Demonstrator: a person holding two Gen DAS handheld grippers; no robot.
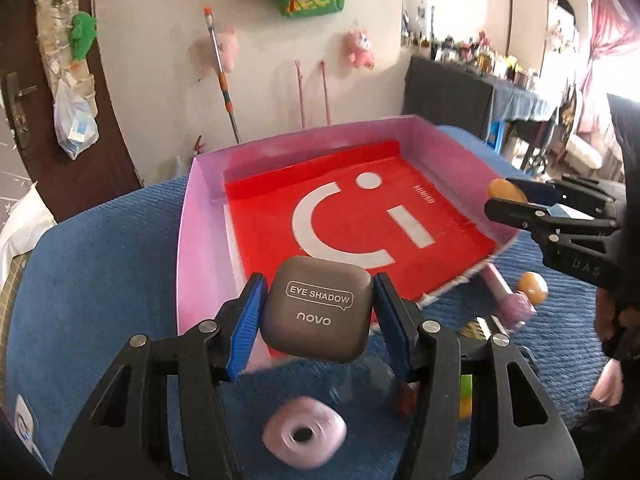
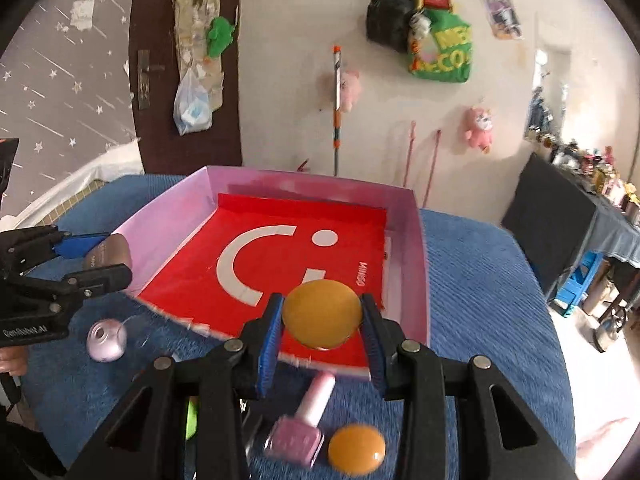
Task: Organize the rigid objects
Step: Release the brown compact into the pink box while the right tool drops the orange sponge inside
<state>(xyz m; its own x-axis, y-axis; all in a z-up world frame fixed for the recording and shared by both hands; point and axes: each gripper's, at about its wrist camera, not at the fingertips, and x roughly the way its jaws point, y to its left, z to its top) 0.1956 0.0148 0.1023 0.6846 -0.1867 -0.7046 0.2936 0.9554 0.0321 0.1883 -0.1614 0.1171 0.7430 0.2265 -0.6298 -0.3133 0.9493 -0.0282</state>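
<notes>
Left claw [image 1: 316, 308] grips our eyeshadow case [image 1: 316, 308]; right claw [image 2: 322, 320] grips an orange disc [image 2: 322, 312]. Step: carrying both to the tray [image 1: 208, 184]. Next, we judge: release inside.

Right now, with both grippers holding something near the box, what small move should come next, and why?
Probably carry both a little farther over the pink box and lower them. The left gripper holds the eye shadow case and the right gripper the orange disc, both only at its open near edge, above its red floor.
</notes>
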